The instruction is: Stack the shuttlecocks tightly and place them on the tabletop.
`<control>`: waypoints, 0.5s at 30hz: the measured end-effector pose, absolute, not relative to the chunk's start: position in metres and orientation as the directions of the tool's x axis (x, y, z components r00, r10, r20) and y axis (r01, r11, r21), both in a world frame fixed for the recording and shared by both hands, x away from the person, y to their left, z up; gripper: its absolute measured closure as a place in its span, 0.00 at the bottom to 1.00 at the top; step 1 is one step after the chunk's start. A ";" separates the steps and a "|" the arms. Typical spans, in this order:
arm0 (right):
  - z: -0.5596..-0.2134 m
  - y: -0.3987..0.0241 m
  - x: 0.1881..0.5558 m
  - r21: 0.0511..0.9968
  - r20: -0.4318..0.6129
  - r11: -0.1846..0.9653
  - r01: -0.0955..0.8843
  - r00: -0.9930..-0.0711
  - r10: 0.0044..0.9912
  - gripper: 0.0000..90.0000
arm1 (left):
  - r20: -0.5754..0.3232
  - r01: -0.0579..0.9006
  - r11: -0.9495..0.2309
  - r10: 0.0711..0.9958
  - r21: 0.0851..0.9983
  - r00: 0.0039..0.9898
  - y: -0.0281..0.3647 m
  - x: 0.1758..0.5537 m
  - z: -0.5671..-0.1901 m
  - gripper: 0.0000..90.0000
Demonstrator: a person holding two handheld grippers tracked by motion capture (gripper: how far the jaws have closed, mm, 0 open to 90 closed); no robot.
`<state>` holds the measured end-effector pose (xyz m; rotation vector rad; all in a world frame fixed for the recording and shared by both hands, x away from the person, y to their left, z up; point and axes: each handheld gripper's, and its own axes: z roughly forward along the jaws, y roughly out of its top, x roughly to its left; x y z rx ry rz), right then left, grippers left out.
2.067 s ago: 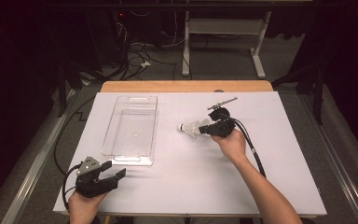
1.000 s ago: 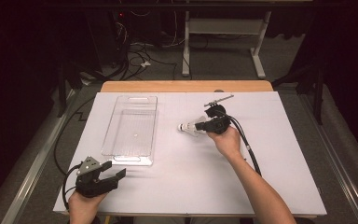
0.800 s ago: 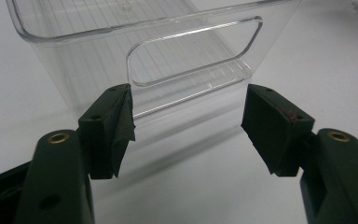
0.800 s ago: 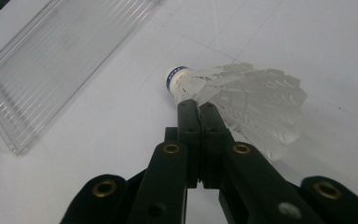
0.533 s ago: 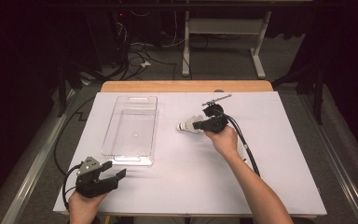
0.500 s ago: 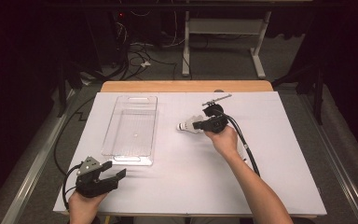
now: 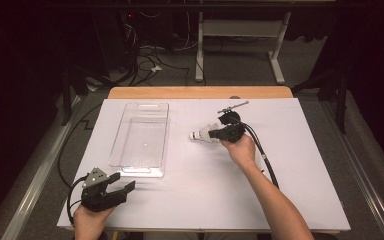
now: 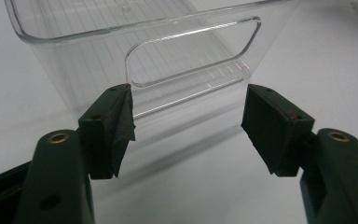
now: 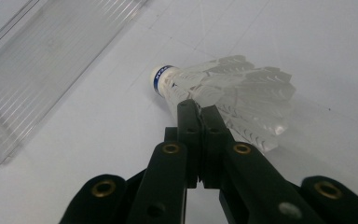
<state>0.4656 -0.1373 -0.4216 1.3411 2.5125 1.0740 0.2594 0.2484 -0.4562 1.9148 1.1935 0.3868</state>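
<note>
A: The right gripper [image 9: 198, 105] has its jaws pinched together on the feather skirt of the shuttlecock [image 9: 223, 100], which sits out on the white table [image 7: 205, 200], to the right of the clear plastic bin [image 7: 140, 132] and apart from it

B: Probably a delicate thing to handle. It looks nearly weightless, and the feathers seem thin and brittle, so a hard squeeze could bend or crack them

A: The safer hold would be low on the skirt near the cork, where the quills bunch together and stand stiffer. The rounded cork itself looks smooth and might slip

B: Any writing on it?

A: A blue band rings the cork with small white letters, too blurred to read. The bin carries no label

B: And the left gripper [image 8: 186, 126]?

A: Its jaws stand wide apart with nothing between them, facing the bin's handle cutout from just in front
</note>
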 end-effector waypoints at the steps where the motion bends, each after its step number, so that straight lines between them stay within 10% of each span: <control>1: -0.422 -0.137 0.466 0.623 0.229 0.364 0.692 -0.607 0.761 1.00 | -0.158 0.595 -0.207 0.851 0.776 0.502 0.248 0.259 -0.456 0.39; 15: -0.425 -0.135 0.465 0.604 0.242 0.373 0.704 -0.608 0.756 0.99 | -0.158 0.595 -0.207 0.850 0.777 0.503 0.248 0.259 -0.456 0.39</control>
